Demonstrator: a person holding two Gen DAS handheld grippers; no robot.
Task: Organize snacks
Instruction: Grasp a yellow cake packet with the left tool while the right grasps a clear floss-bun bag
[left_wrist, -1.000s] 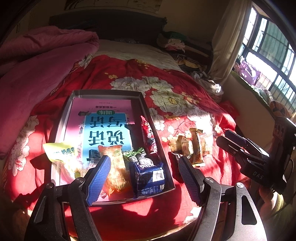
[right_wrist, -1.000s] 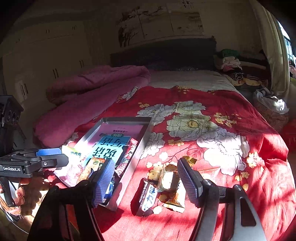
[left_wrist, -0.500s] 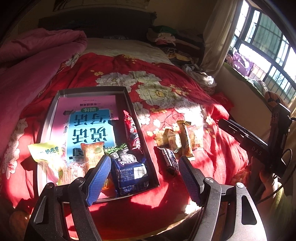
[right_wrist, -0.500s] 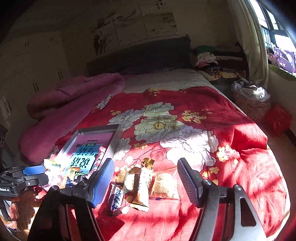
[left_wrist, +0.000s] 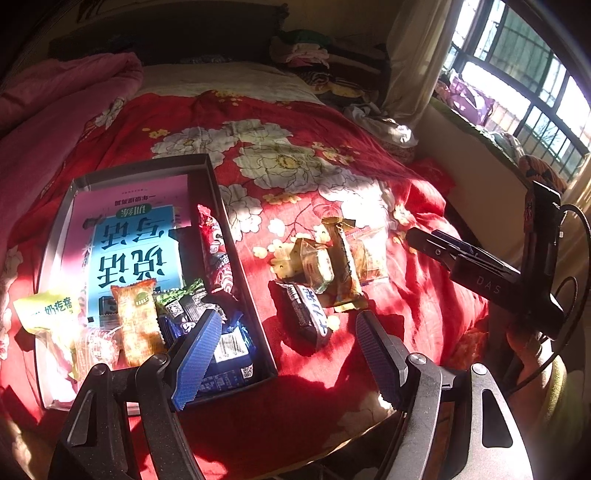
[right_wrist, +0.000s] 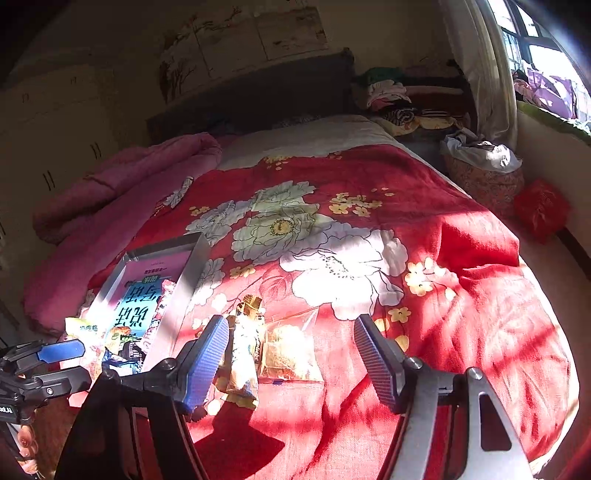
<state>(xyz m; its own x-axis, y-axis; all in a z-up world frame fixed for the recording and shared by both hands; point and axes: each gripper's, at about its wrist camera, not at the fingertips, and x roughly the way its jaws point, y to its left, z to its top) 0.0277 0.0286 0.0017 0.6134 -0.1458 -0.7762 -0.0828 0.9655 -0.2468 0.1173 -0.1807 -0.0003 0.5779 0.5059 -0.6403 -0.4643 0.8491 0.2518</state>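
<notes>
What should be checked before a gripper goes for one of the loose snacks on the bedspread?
1. Left gripper open and empty: ok.
2. Right gripper open and empty: ok.
3. Loose snacks unobstructed on the bedspread: ok.
4. Dark packet apart from the pile: cannot tell.
5. Free room in the tray: ok, far end open.
6. Grippers clear of each other: ok.

It was a home bedroom: a bed (right_wrist: 369, 229) under a red floral blanket, a pink quilt (right_wrist: 110, 192) bunched beside it, a dark headboard (right_wrist: 258, 96), folded clothes (right_wrist: 391, 96), a curtain (right_wrist: 484, 74) by a barred window (left_wrist: 517, 66).
</notes>
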